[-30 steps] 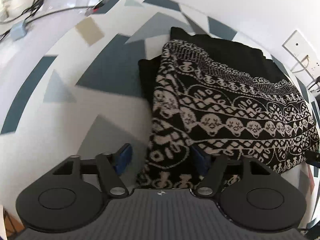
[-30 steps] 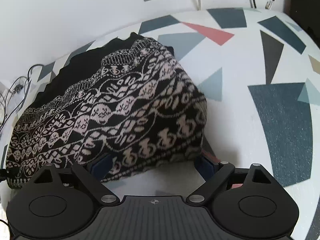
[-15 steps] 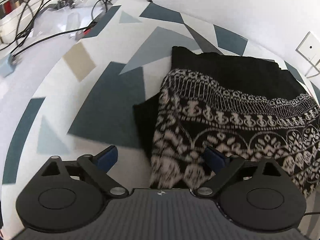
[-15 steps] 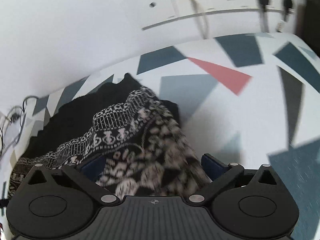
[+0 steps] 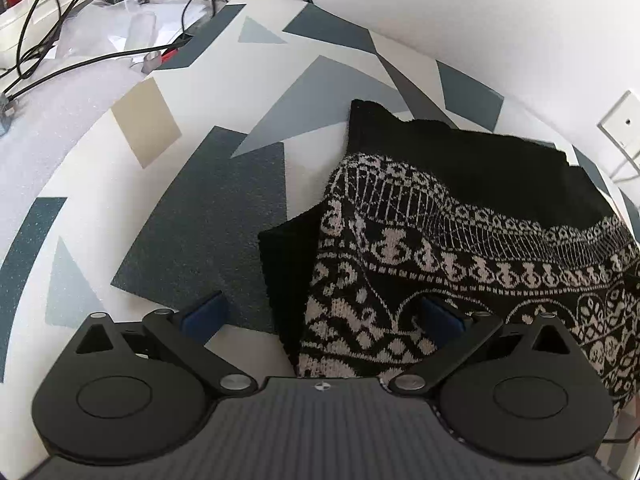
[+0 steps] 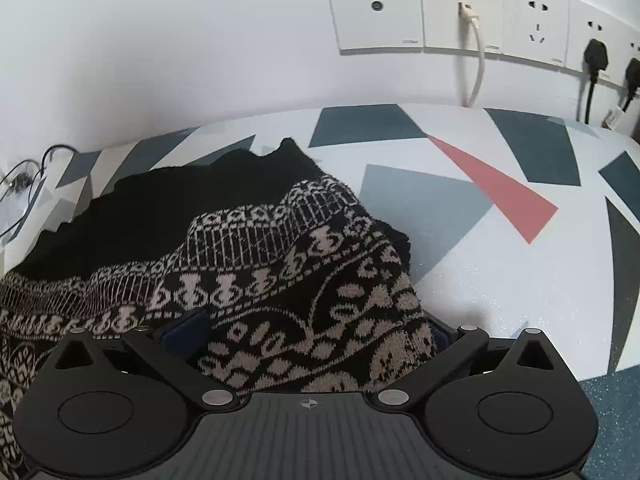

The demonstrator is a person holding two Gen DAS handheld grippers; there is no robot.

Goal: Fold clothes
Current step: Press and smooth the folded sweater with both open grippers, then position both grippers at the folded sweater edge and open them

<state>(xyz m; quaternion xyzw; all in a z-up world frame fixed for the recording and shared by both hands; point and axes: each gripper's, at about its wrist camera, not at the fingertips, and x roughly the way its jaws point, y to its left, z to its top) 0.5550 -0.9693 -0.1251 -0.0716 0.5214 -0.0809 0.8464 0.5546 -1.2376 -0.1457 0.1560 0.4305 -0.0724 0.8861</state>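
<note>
A black knitted sweater with a cream pattern (image 5: pixel 460 264) lies folded on the patterned table (image 5: pixel 192 240). It also fills the lower left of the right wrist view (image 6: pixel 280 280). Its plain black part (image 5: pixel 460 160) lies at the far side, toward the wall. My left gripper (image 5: pixel 320 314) is open, and the sweater's near left corner lies between its blue fingers (image 5: pixel 204 312). My right gripper (image 6: pixel 312 330) is open, and the sweater's near right corner lies between its fingers (image 6: pixel 184 330). The right finger there is mostly hidden by the cloth.
The white wall (image 6: pixel 160 40) stands close behind the table, with a row of sockets (image 6: pixel 460 12) and plugged cables (image 6: pixel 596 56). Loose cables and clear plastic (image 5: pixel 100 32) lie at the table's far left. Bare patterned table (image 6: pixel 520 220) lies right of the sweater.
Both grippers have moved forward over the sweater's near corners toward the wall. Their fingers stay open. The sweater looks the same shape.
</note>
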